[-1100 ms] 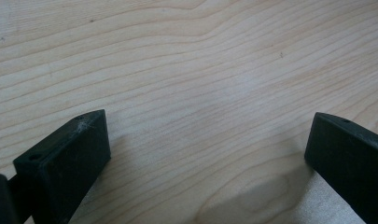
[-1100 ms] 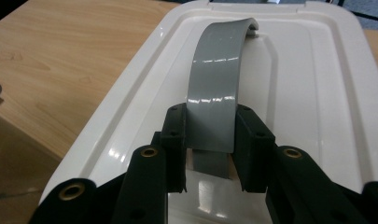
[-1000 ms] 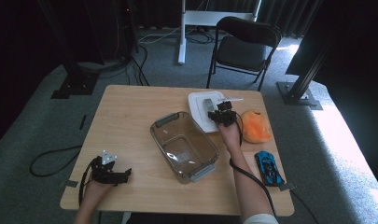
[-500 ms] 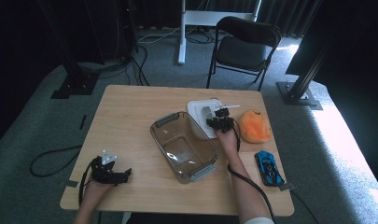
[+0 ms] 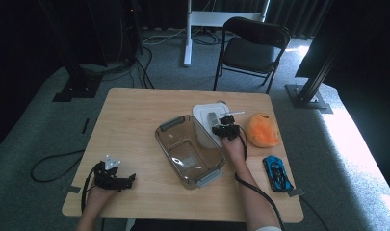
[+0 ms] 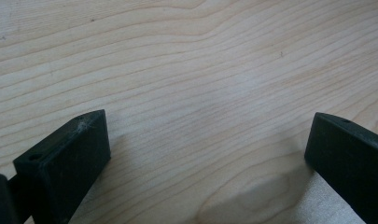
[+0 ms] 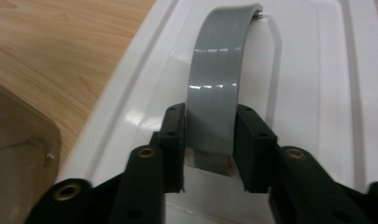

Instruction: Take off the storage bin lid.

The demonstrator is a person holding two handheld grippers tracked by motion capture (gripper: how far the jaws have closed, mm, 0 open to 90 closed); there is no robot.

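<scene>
A: How many things sit on the desk [image 5: 135, 120]?

B: Four, apart from the tools: one clear container [image 5: 189, 150] with grey end handles, one white lid [image 5: 207, 126] just beyond it, one orange soft thing [image 5: 263, 130] to the right of the lid, and one blue toy car [image 5: 278, 173] near the right front corner.

A: And the right hand-held gripper [image 5: 226, 130]?

B: It is down on the lid. In the right gripper view its two jaws sit either side of the lid's single grey handle [image 7: 214, 88], pads against its edges, clamped on it; they have just eased a little wider.

A: The left hand-held gripper [image 5: 116, 178]?

B: At the near left of the desk, well apart from everything. Its jaws [image 6: 210, 158] stand wide apart over bare wood, nothing between them.
</scene>
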